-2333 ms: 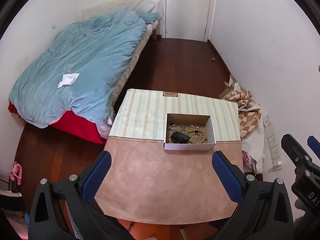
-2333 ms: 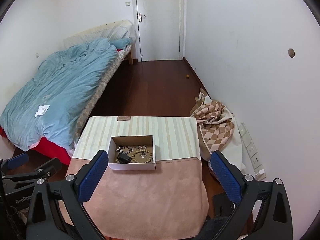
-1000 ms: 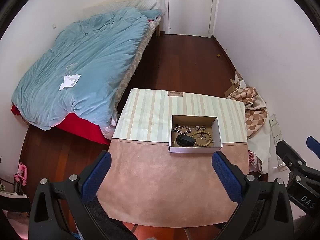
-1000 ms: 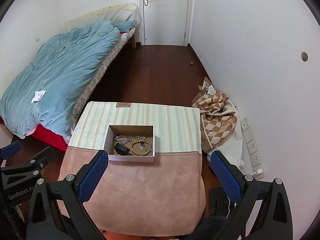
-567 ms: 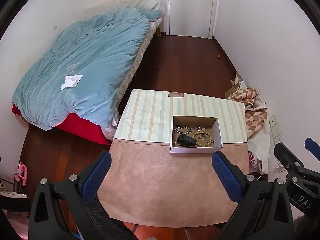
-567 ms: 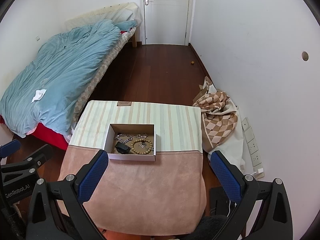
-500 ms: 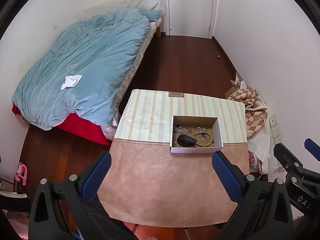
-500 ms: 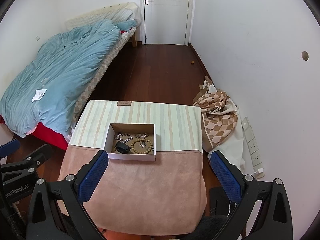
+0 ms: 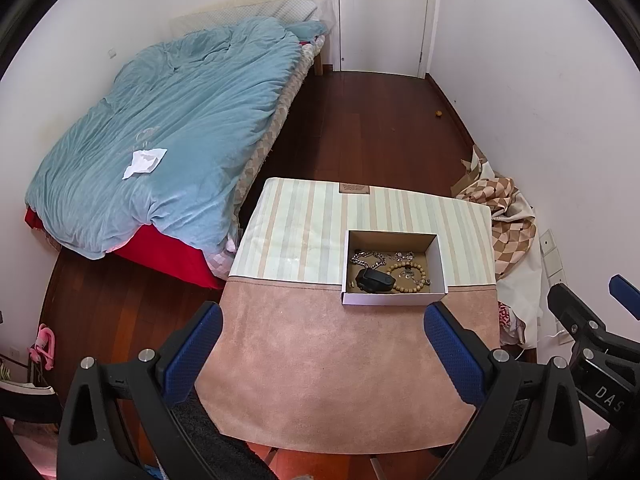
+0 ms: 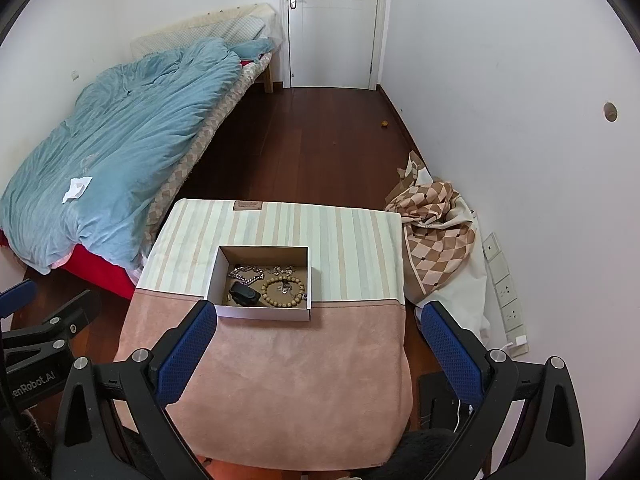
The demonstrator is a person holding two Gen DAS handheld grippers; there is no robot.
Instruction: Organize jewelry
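Here, a small open cardboard box (image 9: 394, 267) with a white outer wall sits on the cloth-covered table (image 9: 344, 364), right where the striped far half of the cloth meets the pink suede-like near half. Inside: a wooden bead bracelet (image 9: 408, 278) on the right, lying in a ring; a silver chain (image 9: 366, 258) along the far-left side; a black oblong object (image 9: 374, 280) at the near-left, touching the bracelet's edge; small silvery bits near the far wall and inside the ring, too small to identify.

Left gripper (image 9: 322, 350): jaws spread wide, nothing between the blue pads, held above the near pink part of the table, short of the box. Right gripper (image 10: 318, 350): likewise spread wide and holding nothing, its left pad just beside the box's near-left corner in its own view.

Edges: the box's near wall lies about on the cloth's seam; the striped area around it is bare on the left and far sides. Right table edge is near a heap of checkered fabric (image 10: 436, 224) against the wall. Left of the table, a bed with a blue duvet (image 9: 168, 132) stands close to its far-left corner. Dark wood floor (image 9: 368, 120) runs open beyond the table to a white door (image 9: 384, 12).
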